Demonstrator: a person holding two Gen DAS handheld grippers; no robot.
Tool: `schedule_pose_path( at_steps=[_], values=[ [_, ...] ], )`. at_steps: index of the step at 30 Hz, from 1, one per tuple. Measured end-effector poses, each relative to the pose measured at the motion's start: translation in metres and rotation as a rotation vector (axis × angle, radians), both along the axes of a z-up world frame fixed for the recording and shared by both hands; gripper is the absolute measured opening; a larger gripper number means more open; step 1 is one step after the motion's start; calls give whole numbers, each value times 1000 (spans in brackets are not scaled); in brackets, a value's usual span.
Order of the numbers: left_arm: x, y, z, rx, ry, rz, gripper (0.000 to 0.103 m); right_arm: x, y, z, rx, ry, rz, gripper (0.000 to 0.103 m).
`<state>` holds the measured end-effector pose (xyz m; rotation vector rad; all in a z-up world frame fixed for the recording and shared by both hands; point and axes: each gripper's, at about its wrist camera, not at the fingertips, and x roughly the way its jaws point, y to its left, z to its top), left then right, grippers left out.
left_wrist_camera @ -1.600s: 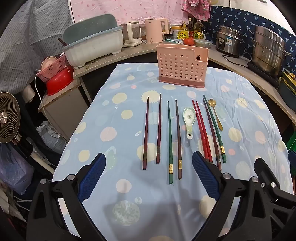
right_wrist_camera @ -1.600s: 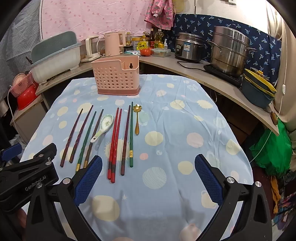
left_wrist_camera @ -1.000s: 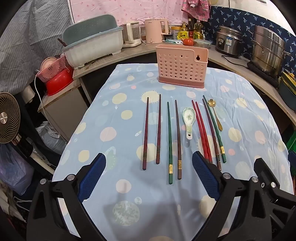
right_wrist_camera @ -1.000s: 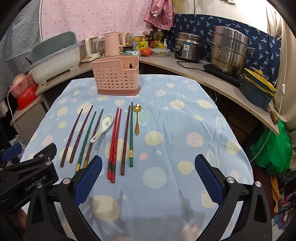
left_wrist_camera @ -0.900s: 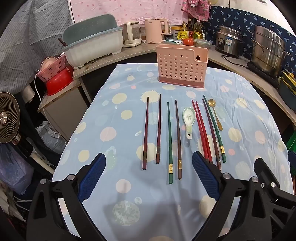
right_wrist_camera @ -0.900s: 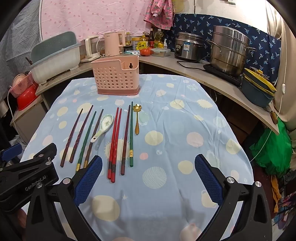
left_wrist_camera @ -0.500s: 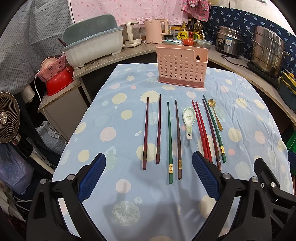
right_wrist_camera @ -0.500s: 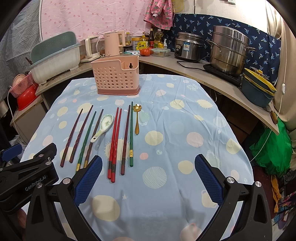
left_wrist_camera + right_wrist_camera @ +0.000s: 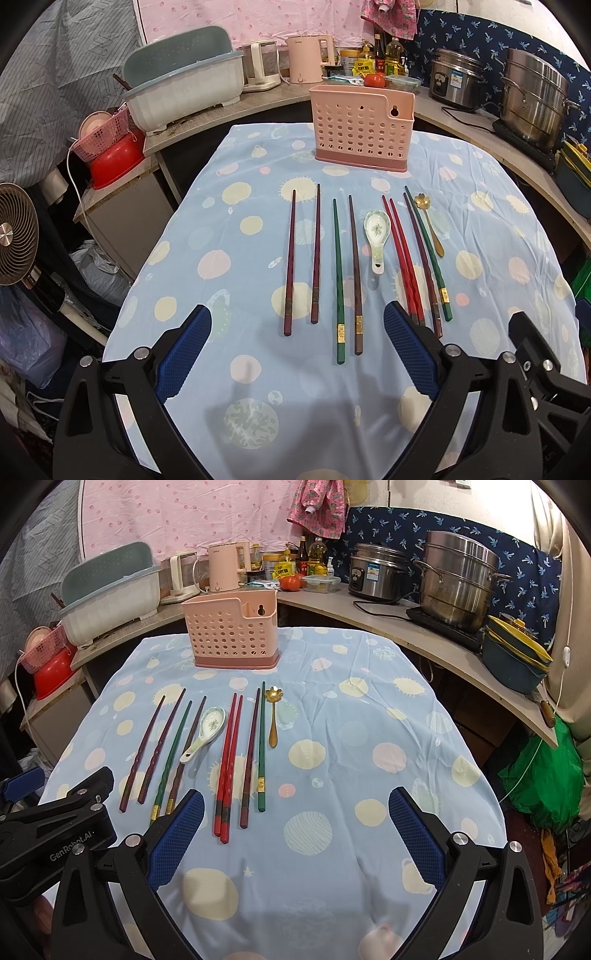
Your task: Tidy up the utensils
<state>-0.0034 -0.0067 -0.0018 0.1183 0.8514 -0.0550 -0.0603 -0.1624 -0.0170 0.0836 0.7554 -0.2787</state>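
At twelve o'clock on the tablecloth (image 9: pixel 236 206) we see a pink holder (image 9: pixel 361 127). Chopsticks (image 9: pixel 339 280) and spoons (image 9: pixel 377 236) lie before both grippers, left gripper (image 9: pixel 297 352) and right gripper (image 9: pixel 295 834), jaws wide apart, holding nothing.

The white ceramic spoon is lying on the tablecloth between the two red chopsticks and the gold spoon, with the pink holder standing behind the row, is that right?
Not quite. In the left wrist view the white ceramic spoon lies between the brown chopstick and the two red chopsticks. The gold spoon is at the far right end of the row. The rest holds: it lies on the tablecloth, and the pink holder stands behind the row.
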Motion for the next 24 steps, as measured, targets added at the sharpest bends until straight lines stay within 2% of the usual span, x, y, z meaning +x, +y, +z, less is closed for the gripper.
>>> schedule_pose_path(
  at_steps=[7,15,24],
  values=[
    [7,9,-4,15,23,7,90,5,-4,-5,-1,8,-14,97],
    [15,11,-11,3,7,9,90,13,-12,-11,4,24,-23,97],
    [35,21,-29,52,65,26,90,29,-21,-23,9,60,-28,97]
  ],
)
